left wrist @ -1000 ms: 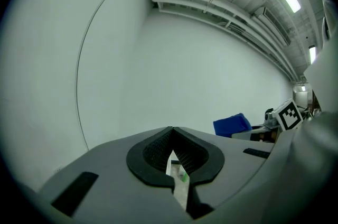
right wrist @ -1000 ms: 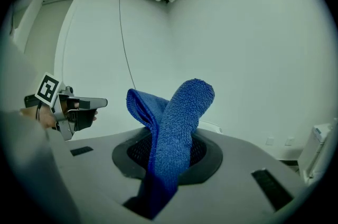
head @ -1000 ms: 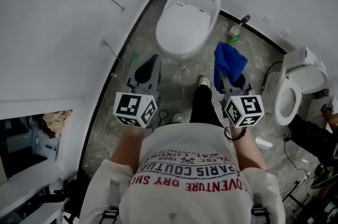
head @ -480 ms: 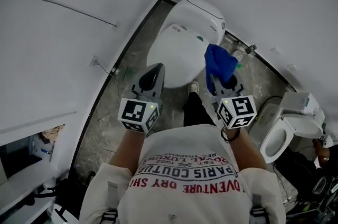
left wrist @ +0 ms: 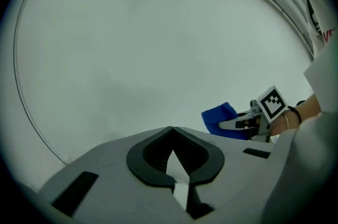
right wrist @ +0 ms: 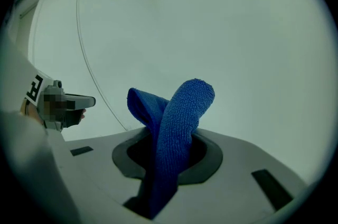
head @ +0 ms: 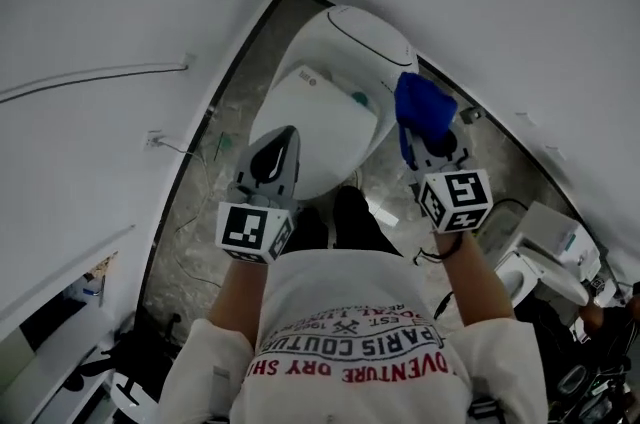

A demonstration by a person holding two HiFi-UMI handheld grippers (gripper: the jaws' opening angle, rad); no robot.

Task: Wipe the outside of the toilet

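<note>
A white toilet (head: 320,97) with its lid down stands against the wall on the marble floor, ahead of me. My right gripper (head: 425,140) is shut on a blue cloth (head: 423,105), held above the toilet's right side near its back. In the right gripper view the blue cloth (right wrist: 177,122) sticks up out of the jaws against the bare wall. My left gripper (head: 284,136) hovers over the lid's near left part, shut and holding nothing. In the left gripper view its tips (left wrist: 171,129) meet, and the blue cloth (left wrist: 221,118) shows at the right.
A second white toilet (head: 545,247) with its seat up stands at the right. A thin cable (head: 90,77) runs along the left wall to a socket (head: 153,140). My feet are close to the toilet's front. A white wall rises behind and left.
I have come closer to the toilet. Both grippers have moved forward, the right one carrying the blue cloth from the floor side up over the toilet's right rear.
</note>
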